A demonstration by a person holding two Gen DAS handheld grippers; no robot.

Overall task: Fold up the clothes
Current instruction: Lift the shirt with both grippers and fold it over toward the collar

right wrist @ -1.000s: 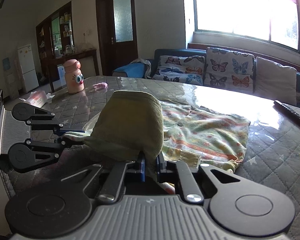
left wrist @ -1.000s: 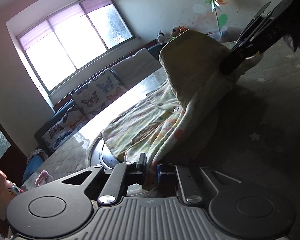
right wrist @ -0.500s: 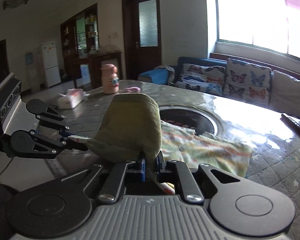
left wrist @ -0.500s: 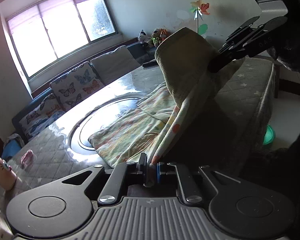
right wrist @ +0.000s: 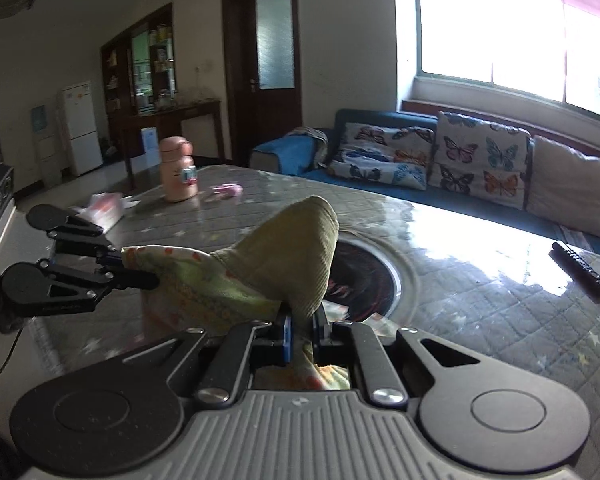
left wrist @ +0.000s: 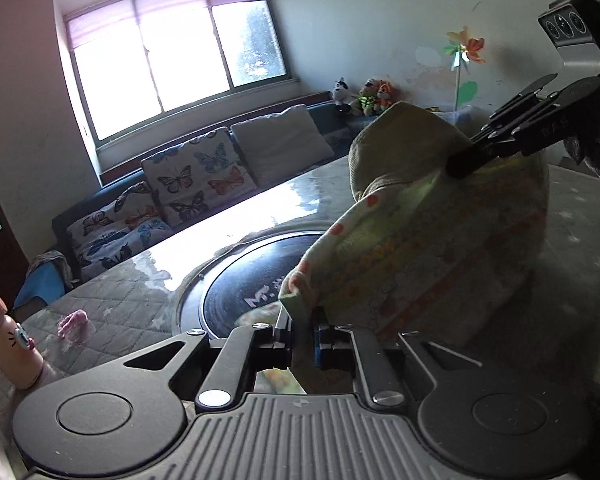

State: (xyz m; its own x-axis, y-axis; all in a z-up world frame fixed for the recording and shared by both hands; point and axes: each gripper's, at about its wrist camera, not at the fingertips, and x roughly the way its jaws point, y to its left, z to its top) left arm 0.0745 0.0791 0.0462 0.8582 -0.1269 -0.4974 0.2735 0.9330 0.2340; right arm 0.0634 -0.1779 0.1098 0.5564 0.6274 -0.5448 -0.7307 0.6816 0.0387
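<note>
A small yellow-green patterned garment with an olive ribbed cuff hangs between my two grippers, lifted off the quilted grey table. My left gripper is shut on one edge of it; it also shows in the right wrist view. My right gripper is shut on the cuff end; it also shows in the left wrist view. The cloth sags between them above the table's near edge.
A round dark inset sits in the table's middle. A pink bottle, a tissue pack and a small pink item stand at the left end. A black remote lies at the right. A sofa with butterfly cushions runs behind.
Both grippers have risen and pulled back toward the table's near edge with the garment. The cloth has come off the table top, uncovering the round inset.
</note>
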